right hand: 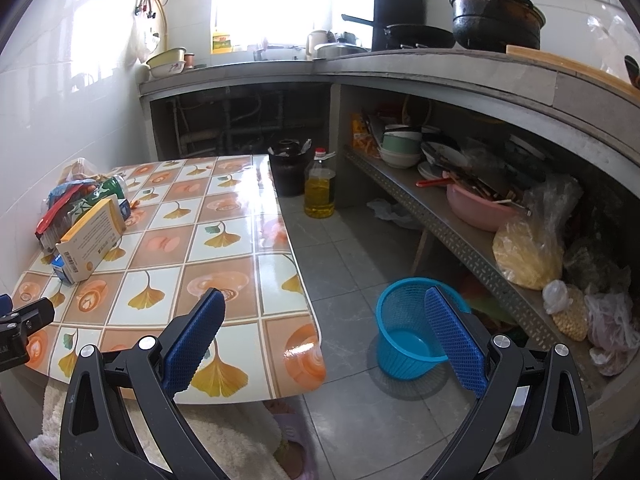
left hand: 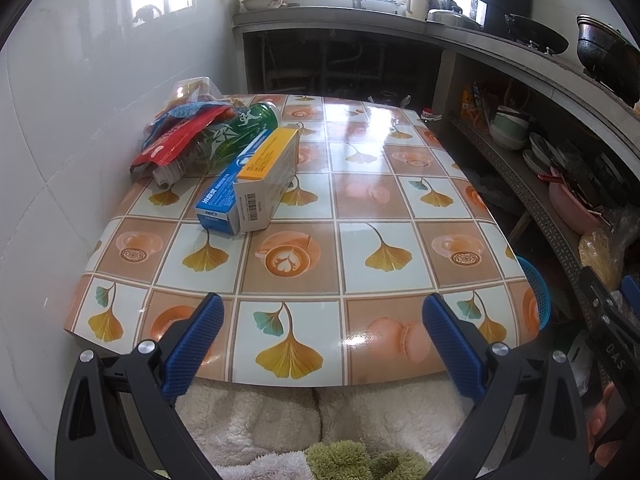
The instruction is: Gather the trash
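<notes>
The trash lay heaped at the table's (left hand: 360, 208) far left corner by the wall — a yellow box (left hand: 267, 176) leaning on a blue box (left hand: 218, 200), a green bottle (left hand: 236, 132) and red wrappers (left hand: 176, 140) behind. Both the left gripper (left hand: 322, 336) and right gripper (right hand: 325, 334) hung spread wide and empty. The boxes looked light and stiff — best pinched across their narrow sides — while the bottle seemed slippery, and the blue basket (right hand: 404, 344) waited on the floor.

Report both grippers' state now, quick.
Left gripper: open, holding nothing.
Right gripper: open, holding nothing.
</notes>
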`<state>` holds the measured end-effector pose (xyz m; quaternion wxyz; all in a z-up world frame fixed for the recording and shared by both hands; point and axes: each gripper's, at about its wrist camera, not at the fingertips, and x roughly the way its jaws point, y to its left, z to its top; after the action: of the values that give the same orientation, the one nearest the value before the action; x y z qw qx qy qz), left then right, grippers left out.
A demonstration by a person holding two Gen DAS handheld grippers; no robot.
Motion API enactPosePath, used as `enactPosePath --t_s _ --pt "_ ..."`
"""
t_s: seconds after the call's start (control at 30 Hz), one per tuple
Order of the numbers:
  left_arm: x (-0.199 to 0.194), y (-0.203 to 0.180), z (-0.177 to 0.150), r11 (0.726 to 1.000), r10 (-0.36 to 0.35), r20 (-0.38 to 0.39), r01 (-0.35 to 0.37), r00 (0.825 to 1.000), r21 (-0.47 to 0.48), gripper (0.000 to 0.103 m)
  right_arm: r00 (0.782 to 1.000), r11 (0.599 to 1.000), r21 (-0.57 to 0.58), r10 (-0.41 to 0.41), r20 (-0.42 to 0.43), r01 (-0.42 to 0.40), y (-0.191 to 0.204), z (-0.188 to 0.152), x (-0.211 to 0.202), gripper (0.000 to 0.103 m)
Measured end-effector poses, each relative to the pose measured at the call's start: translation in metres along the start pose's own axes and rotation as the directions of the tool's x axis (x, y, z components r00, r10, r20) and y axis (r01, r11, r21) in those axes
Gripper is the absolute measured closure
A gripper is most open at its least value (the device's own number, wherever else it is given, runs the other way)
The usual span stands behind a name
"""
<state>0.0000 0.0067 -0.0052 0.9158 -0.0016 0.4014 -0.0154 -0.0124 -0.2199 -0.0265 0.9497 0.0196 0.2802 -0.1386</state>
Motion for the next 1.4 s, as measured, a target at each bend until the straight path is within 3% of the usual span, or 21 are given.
enactPosePath --t_s 0.2,0.3,0.43,0.53,0.6,0.63,0.77,0.8,0.9,0.97,1.03,1.17,1.2,1.3,1.37,1.4 --pt "0.009 0.002 0.003 0.999 -0.053 -0.031 0.053 0.998 0.006 0.006 0.997 0.998 -0.027 0.05 -0.052 -0.051 0.018 0.02 0.022 0.008" --pt "0.022 0.007 0.005 0.993 -0.114 -0.077 0.114 0.99 -0.004 0.006 0.993 0.995 -0.046 0.088 -0.082 -0.092 0.033 0.036 0.035 0.008" --pt "0.032 0.022 0.013 0.986 -0.158 -0.091 0.153 0.983 -0.06 0.006 0.974 0.976 -0.052 0.205 -0.095 -0.211 0.059 0.062 0.05 0.008" --pt "0.034 0.045 0.023 0.967 -0.218 -0.047 0.21 0.975 -0.141 0.006 0.926 0.933 0.011 0.358 -0.119 -0.36 0.079 0.088 0.067 0.008" --pt "0.032 0.066 0.031 0.945 -0.257 0.008 0.253 0.966 -0.207 0.006 0.895 0.907 0.059 0.422 -0.146 -0.418 0.092 0.101 0.077 0.008" --pt "0.031 0.079 0.038 0.937 -0.258 0.047 0.261 0.965 -0.233 0.006 0.87 0.886 0.089 0.465 -0.166 -0.456 0.104 0.11 0.086 0.008" --pt "0.03 0.117 0.055 0.941 -0.189 0.123 0.215 0.974 -0.26 0.006 0.763 0.802 0.135 0.595 -0.252 -0.581 0.166 0.129 0.113 0.008" --pt "0.032 0.128 0.058 0.944 -0.162 0.128 0.192 0.978 -0.269 0.006 0.728 0.779 0.143 0.623 -0.286 -0.611 0.191 0.13 0.124 0.008" --pt "0.044 0.153 0.062 0.946 -0.123 0.124 0.154 0.985 -0.286 0.006 0.669 0.758 0.147 0.636 -0.384 -0.636 0.243 0.122 0.149 0.008" --pt "0.049 0.166 0.06 0.946 -0.109 0.128 0.142 0.986 -0.292 0.006 0.653 0.761 0.141 0.623 -0.432 -0.633 0.265 0.113 0.16 0.008" --pt "0.05 0.176 0.059 0.948 -0.085 0.139 0.123 0.987 -0.293 0.006 0.646 0.775 0.128 0.596 -0.477 -0.619 0.278 0.1 0.174 0.015" --pt "0.057 0.183 0.061 0.96 -0.082 0.149 0.118 0.985 -0.254 0.006 0.586 0.767 0.182 0.599 -0.546 -0.615 0.271 0.084 0.187 0.045" --pt "0.059 0.184 0.062 0.961 -0.089 0.148 0.124 0.985 -0.247 0.006 0.57 0.758 0.205 0.614 -0.546 -0.62 0.263 0.082 0.188 0.048" --pt "0.07 0.182 0.071 0.963 -0.127 0.129 0.153 0.983 -0.221 0.006 0.561 0.749 0.232 0.631 -0.536 -0.621 0.24 0.083 0.186 0.056" --pt "0.083 0.177 0.079 0.964 -0.153 0.103 0.171 0.983 -0.203 0.006 0.569 0.765 0.239 0.615 -0.546 -0.597 0.227 0.082 0.191 0.066" --pt "0.089 0.175 0.083 0.964 -0.17 0.086 0.184 0.982 -0.192 0.006 0.565 0.765 0.255 0.619 -0.546 -0.591 0.223 0.08 0.194 0.066"
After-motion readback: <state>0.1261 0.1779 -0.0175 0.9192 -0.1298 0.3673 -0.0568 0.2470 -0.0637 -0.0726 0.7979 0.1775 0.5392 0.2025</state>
